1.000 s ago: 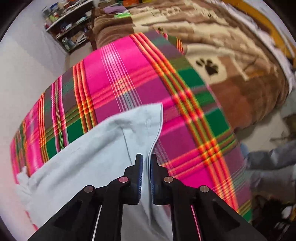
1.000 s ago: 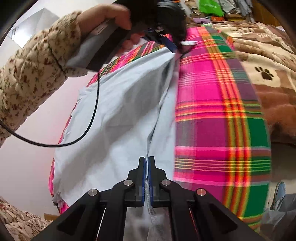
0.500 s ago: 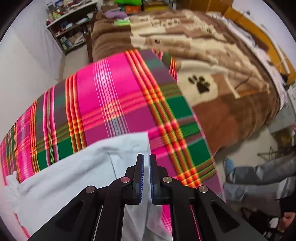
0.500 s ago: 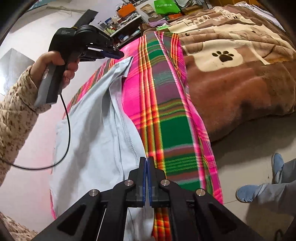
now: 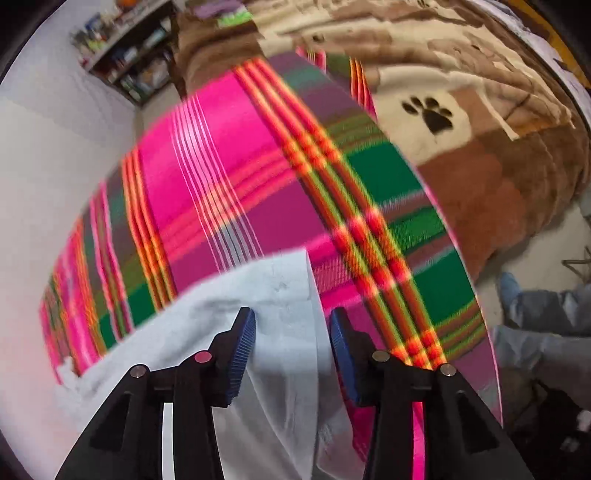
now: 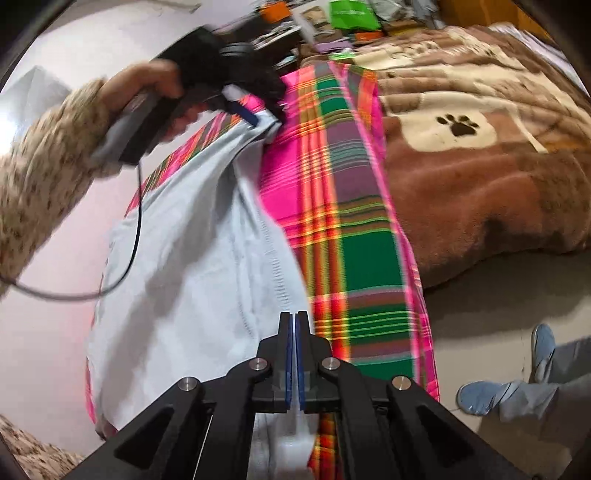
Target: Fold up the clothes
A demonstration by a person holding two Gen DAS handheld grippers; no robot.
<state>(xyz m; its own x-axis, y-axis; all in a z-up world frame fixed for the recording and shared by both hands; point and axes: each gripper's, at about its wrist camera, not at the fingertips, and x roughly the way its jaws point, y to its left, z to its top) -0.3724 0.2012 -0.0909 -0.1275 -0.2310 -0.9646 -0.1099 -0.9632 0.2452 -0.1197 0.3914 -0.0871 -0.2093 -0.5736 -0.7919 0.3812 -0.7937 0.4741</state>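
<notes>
Pale-blue garment (image 6: 192,280) lies flat on the pink plaid blanket (image 6: 354,258); my right tongs (image 6: 294,325) are clenched on its near hem. Farther off, my left hand (image 6: 155,92) tips its tongs (image 5: 291,325) steeply down, jaws opening, pads clear of the far corner between them. No writing is readable.

Under me: pink-green plaid cloth (image 5: 258,192) over a brown paw-print blanket (image 6: 480,177). Cluttered shelf (image 5: 129,62) far back by the wall (contents blurred). Green bag (image 6: 352,14) up top. Someone's blue slippers (image 6: 480,397) on the floor.
</notes>
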